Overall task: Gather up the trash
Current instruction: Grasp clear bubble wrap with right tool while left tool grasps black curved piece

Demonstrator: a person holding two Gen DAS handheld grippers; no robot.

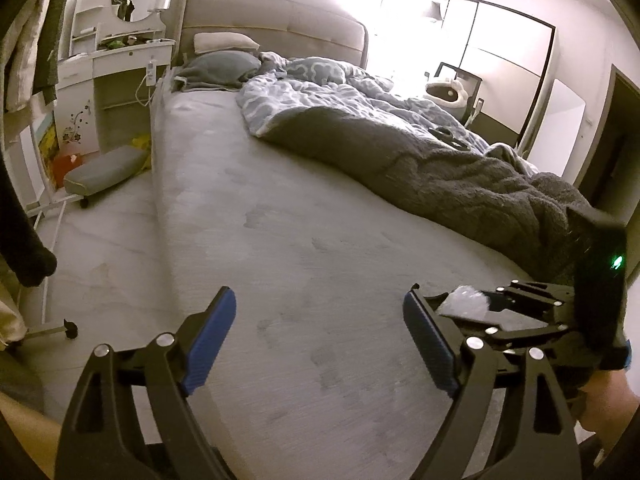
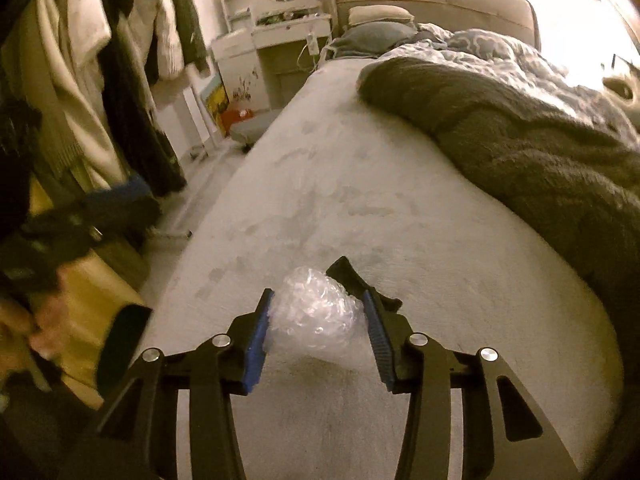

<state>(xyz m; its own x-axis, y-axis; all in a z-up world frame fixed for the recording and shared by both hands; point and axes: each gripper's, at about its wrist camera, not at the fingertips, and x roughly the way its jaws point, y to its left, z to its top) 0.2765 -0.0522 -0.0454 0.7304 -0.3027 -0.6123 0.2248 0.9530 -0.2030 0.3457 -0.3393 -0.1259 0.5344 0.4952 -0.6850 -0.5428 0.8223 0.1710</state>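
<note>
Right tool [image 2: 318, 320] clamped on a crumpled wad of bubble wrap [image 2: 314, 312] above the bed [image 2: 400, 240]; left tool [image 1: 320, 336] spread apart, gripping nothing

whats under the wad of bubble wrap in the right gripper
The grey bed sheet lies under the bubble wrap, which the right gripper pinches. Its underside is hidden, so contact with the sheet is unclear.

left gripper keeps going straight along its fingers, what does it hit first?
Most likely the bare grey bed sheet: the open, empty left gripper points down onto it, with nothing lying between. The dark blanket sits off to the right, though depth is hard to judge.
</note>
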